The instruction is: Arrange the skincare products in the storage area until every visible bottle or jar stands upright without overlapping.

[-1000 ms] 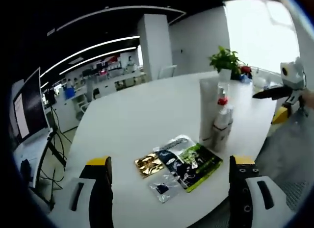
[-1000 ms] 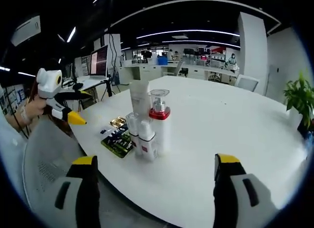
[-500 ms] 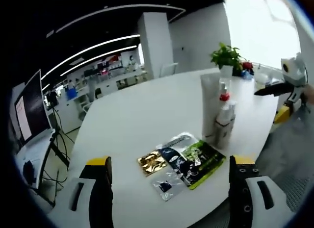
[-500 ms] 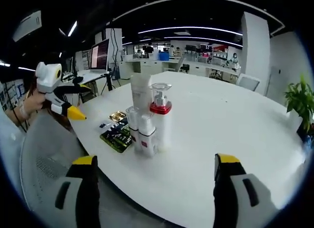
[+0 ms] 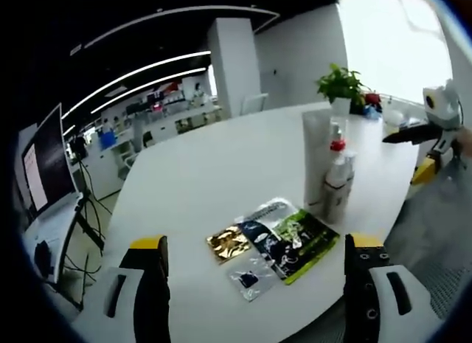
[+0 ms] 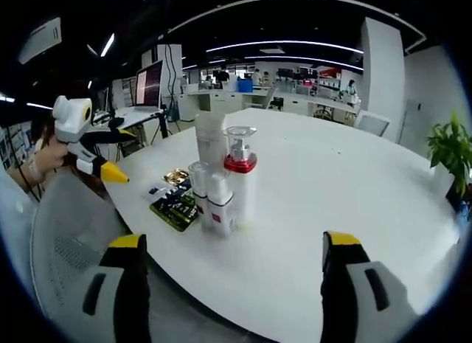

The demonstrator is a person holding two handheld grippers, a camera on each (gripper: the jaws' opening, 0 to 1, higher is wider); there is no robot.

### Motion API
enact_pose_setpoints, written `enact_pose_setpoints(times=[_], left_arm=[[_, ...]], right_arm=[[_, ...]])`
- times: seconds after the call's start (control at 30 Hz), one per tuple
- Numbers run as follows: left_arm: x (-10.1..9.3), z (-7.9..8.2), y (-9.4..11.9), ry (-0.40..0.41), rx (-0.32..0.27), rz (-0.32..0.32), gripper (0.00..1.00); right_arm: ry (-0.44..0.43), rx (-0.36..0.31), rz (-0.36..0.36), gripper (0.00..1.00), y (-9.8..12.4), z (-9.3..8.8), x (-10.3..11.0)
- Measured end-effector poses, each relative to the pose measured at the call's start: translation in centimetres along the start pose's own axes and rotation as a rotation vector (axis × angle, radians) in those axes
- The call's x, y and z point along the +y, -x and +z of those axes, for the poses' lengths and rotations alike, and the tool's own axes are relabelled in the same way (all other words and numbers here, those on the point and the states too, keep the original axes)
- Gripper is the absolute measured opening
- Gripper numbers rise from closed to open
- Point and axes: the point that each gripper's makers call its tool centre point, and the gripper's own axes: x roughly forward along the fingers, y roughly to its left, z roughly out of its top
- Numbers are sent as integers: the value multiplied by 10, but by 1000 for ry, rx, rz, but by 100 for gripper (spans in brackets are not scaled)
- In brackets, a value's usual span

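**Bottles upright, tongs held apart**

Left tongs (image 5: pixel 254 284) and right tongs (image 6: pixel 228 284) stay released, clear of the white counter (image 6: pixel 332 195). The bottles (image 6: pixel 221 188) remain upright, clustered beside flat sachets (image 5: pixel 273 243); nothing has shifted.

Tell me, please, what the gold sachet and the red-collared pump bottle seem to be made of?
The gold sachet looks like metallic foil: crinkled, with bright glints. The pump bottle seems to be plastic, with a clear glossy cap over the pump, a shiny red collar and a white body, though glass cannot be ruled out.
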Motion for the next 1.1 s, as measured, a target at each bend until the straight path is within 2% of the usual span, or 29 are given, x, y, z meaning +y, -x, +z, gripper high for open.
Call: enact_pose_setpoints(times=[0.53,1.1], left_arm=[[1,-3,-2,-4,9,-9,97],[0,-5,-2,-9,17,-15,97]], right_arm=[[13,27,8,99,-2,-4,2],[15,27,12,99,-2,-4,3]])
